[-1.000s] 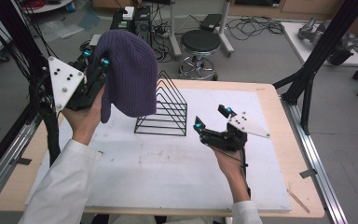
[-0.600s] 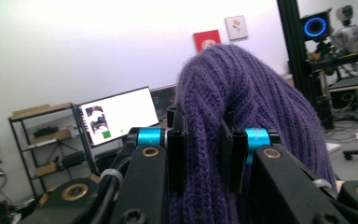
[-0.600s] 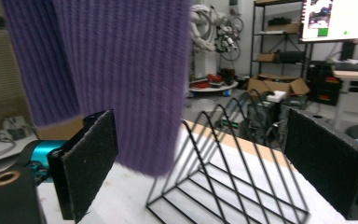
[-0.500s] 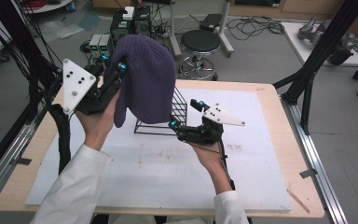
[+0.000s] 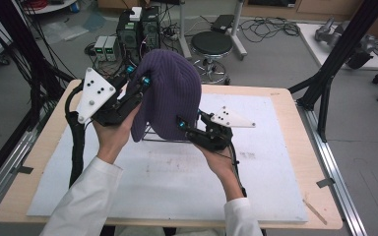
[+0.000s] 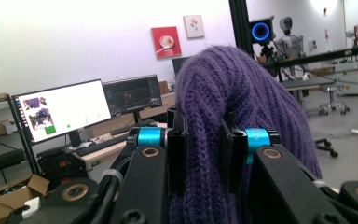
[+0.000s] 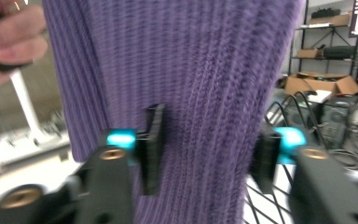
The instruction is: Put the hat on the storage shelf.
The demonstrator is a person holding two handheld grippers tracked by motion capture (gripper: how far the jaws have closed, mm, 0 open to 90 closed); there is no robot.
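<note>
We saw the left gripper (image 5: 142, 81) pinching a fold of the purple hat (image 5: 170, 93), holding it up above the wire rack (image 5: 150, 135). The right gripper (image 5: 183, 123), at the hat's 5 o'clock, had its jaws spread around the hanging knit, not clamped.

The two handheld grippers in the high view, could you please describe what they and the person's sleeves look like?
Both the left gripper and the right gripper are black linkage frames with cyan collars near the black fingers. Each carries a pale three-cornered plate with dark dots on top. A thick black cable loops down from the left one. The person wears white sleeves.
</note>
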